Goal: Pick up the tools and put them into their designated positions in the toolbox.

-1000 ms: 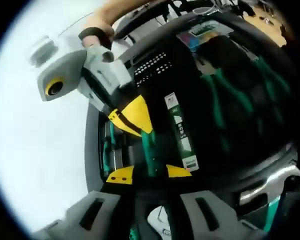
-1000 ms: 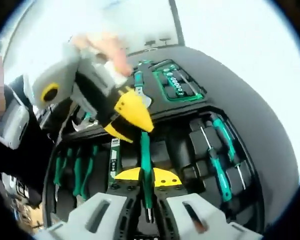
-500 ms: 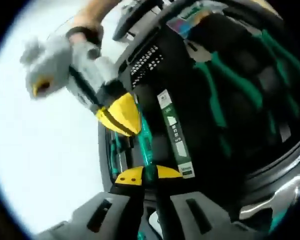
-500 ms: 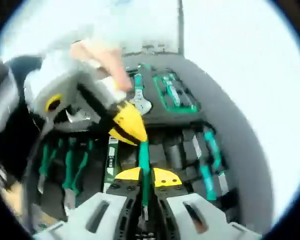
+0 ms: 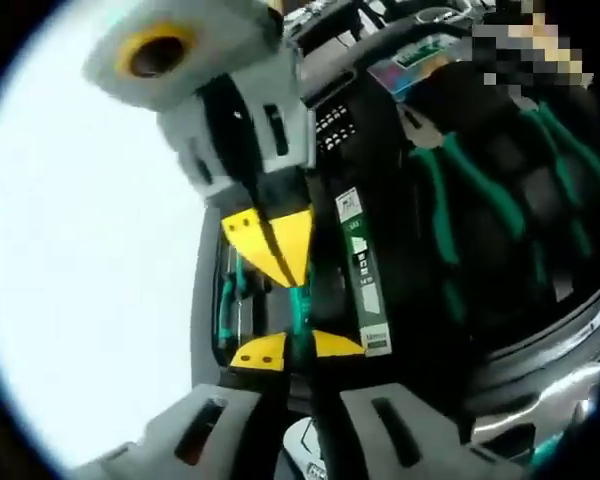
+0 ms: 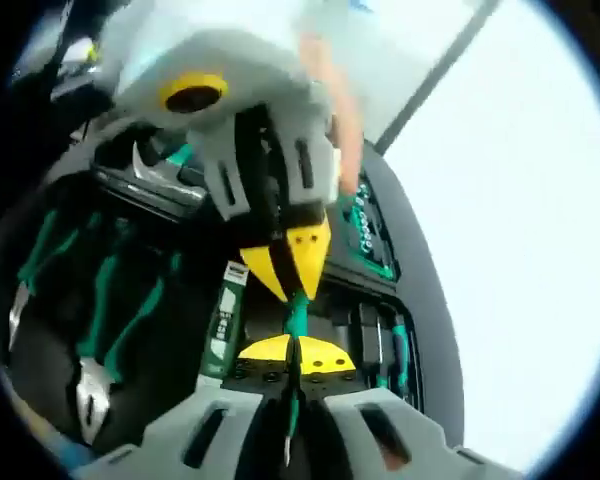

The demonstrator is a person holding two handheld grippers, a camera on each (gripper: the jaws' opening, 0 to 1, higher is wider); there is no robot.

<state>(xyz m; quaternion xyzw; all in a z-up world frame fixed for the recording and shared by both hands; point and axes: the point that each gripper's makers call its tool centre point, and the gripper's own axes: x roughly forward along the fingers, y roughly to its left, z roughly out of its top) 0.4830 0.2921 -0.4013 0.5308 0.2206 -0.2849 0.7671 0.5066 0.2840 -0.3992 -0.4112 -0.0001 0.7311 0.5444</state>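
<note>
Two grippers meet nose to nose over the open toolbox (image 5: 205,300), both clamped on one green-handled tool (image 5: 298,305). In the left gripper view the left gripper (image 5: 296,348) pinches its near end and the right gripper (image 5: 270,235) bites the far end. The right gripper view mirrors this: right gripper (image 6: 296,352) below, left gripper (image 6: 292,262) above. The tool hangs above the foam slots beside the label strip (image 5: 363,270); pliers (image 5: 440,215) lie farther in. White table (image 5: 90,300) lies open past the box's edge.
</note>
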